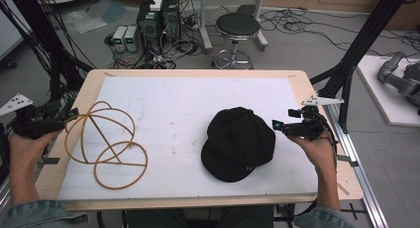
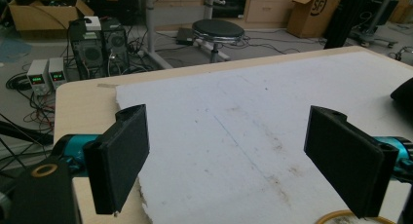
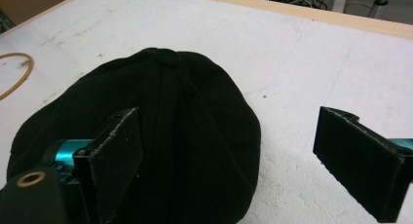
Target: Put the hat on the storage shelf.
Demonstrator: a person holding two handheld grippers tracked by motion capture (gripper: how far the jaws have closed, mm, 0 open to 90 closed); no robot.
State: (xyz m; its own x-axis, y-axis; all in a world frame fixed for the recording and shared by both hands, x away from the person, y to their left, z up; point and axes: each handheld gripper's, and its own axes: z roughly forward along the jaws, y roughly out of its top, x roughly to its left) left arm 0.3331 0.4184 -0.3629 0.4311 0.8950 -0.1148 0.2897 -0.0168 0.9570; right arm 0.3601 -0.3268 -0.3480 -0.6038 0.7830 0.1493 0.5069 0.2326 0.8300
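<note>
The black cap lies lower centre of the high view, just left of the right gripper, whose wide-open, empty jaws face it; the left gripper, equally open and empty, sits far left.

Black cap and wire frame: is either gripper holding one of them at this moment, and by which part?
Nothing is held. The right gripper has open fingers beside the black cap, not touching it; the left gripper is open next to the wire frame.
</note>
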